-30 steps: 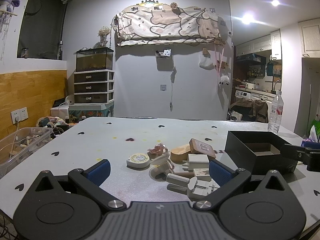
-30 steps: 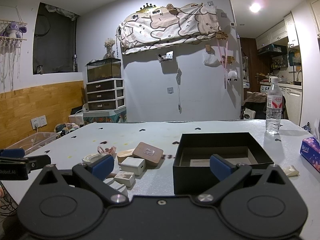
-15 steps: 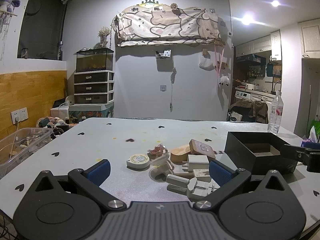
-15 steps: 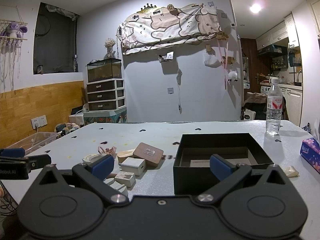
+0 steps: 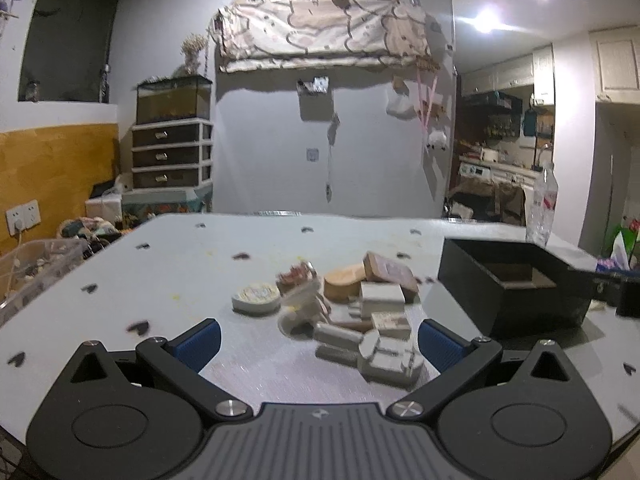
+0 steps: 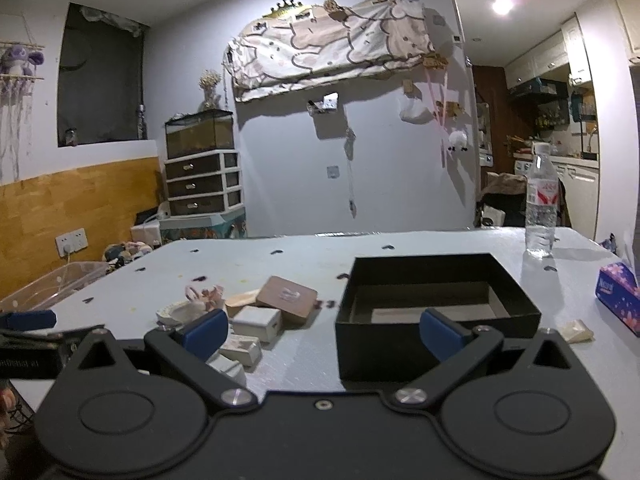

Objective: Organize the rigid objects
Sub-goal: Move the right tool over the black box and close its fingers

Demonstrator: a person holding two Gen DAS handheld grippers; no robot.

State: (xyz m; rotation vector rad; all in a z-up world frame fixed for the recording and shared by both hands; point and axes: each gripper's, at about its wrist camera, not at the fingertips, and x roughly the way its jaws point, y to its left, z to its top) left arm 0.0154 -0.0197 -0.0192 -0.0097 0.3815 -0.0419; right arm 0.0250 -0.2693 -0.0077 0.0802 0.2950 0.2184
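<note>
A pile of small rigid objects lies mid-table: a round white tin (image 5: 256,298), a brown flat case (image 5: 390,272) (image 6: 287,295), a white charger block (image 5: 380,295) (image 6: 257,321), a wooden oval piece (image 5: 344,285) and white plug adapters (image 5: 386,356). An open black box (image 5: 516,300) (image 6: 436,318) stands to their right. My left gripper (image 5: 318,340) is open and empty, just short of the pile. My right gripper (image 6: 322,332) is open and empty, in front of the box's near left corner.
A water bottle (image 6: 541,216) stands at the table's far right. A tissue pack (image 6: 618,294) and a crumpled paper scrap (image 6: 574,330) lie right of the box. A clear plastic bin (image 5: 36,264) sits off the table's left edge. The grey table (image 5: 192,264) has small heart marks.
Both grippers have moved slightly forward toward the pile and the box; the left view is now blurred by motion. Both jaws stay open.
</note>
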